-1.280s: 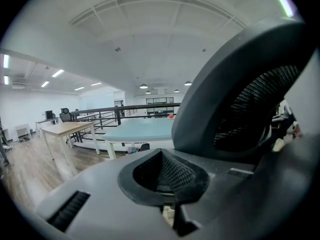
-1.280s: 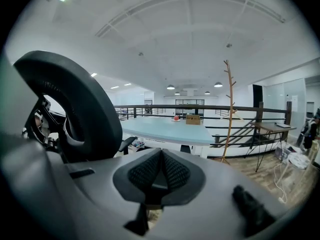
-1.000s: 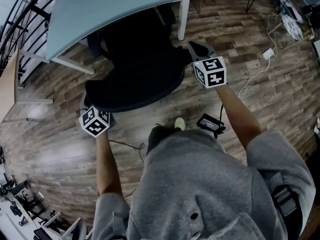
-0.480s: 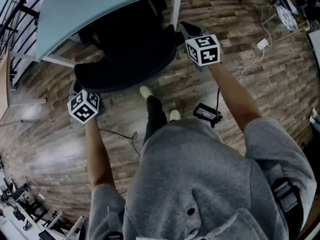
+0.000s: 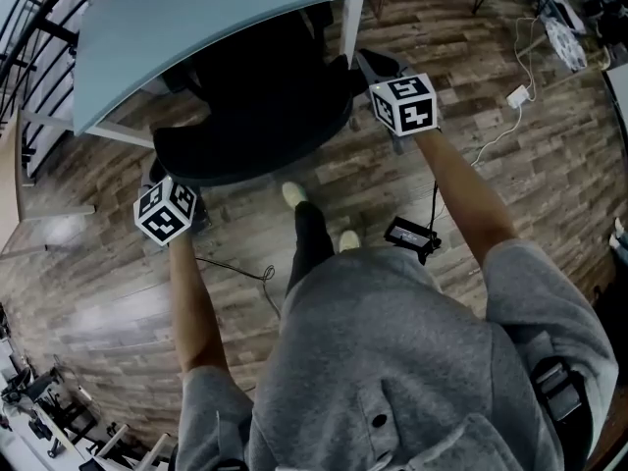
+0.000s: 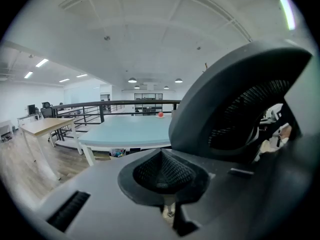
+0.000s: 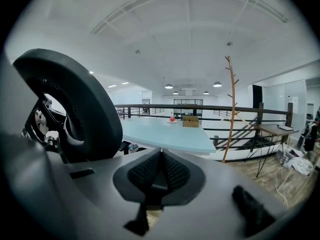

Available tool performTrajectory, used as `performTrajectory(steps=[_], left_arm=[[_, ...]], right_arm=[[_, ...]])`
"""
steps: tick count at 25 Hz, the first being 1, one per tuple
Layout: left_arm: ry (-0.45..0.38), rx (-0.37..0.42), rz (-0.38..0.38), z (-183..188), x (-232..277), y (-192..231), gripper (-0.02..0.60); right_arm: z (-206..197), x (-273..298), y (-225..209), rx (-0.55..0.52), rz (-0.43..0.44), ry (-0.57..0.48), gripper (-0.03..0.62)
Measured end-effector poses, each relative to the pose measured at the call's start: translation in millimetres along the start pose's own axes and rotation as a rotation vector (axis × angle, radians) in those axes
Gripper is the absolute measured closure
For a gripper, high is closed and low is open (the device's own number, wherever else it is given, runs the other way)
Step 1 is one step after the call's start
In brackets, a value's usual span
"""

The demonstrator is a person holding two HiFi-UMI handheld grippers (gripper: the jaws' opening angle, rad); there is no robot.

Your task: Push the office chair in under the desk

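The office chair (image 5: 257,116) is being shown from above with its seat facing the desk (image 5: 196,18). The front of the seat is being covered by the near edge of the pale blue desk top, while the curved backrest (image 5: 245,160) is being left out over the wooden floor (image 5: 471,175). The backrest's long axis is being carried roughly along the desk's near edge, from the lower left to the upper right of the head view, and the seat is being pointed in under the desk beside the white leg (image 5: 351,27) at the desk's near right corner.

The left gripper (image 6: 161,153) is being held just beside the left end of the backrest, its jaws being kept together with nothing between them; the mesh backrest is being seen close on its right. The right gripper (image 7: 160,153) is being held at the right end of the backrest, its jaws likewise being kept together and empty, the chair's back rising on its left. Whether either gripper is being pressed against the chair cannot be told.

A shoe (image 5: 292,194) is being placed on the floor just behind the backrest. A small red thing (image 7: 172,119) and a box (image 7: 190,121) are being carried near the desk's far edge.
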State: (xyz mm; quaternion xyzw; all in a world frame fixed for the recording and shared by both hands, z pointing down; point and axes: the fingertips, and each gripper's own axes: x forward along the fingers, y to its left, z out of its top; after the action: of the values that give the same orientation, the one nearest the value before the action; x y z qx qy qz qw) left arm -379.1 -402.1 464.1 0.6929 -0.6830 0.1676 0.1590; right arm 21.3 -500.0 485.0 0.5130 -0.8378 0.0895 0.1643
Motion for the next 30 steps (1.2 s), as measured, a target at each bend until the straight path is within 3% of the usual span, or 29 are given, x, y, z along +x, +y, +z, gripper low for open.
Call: performTrajectory(steps=[14,20,27,30], left_arm=[[0.078,0.049,-0.125,41,92,0,0.566],[0.049,0.057,-0.198,64,125,-6,0.566],[0.064,0.054,-0.298,71,146,-5,0.566],[0.045,0.013,-0.334,75,148,-6,0.566]], right_arm=[[22,62,-34,0.01,-0.019,0.033,0.565],[26,80,-50,0.023,-0.047,0.036,0.565],[26,91,-46,-0.01,0.102,0.092,0.565],[25,93,-45,-0.039,0.14,0.118,0.565]])
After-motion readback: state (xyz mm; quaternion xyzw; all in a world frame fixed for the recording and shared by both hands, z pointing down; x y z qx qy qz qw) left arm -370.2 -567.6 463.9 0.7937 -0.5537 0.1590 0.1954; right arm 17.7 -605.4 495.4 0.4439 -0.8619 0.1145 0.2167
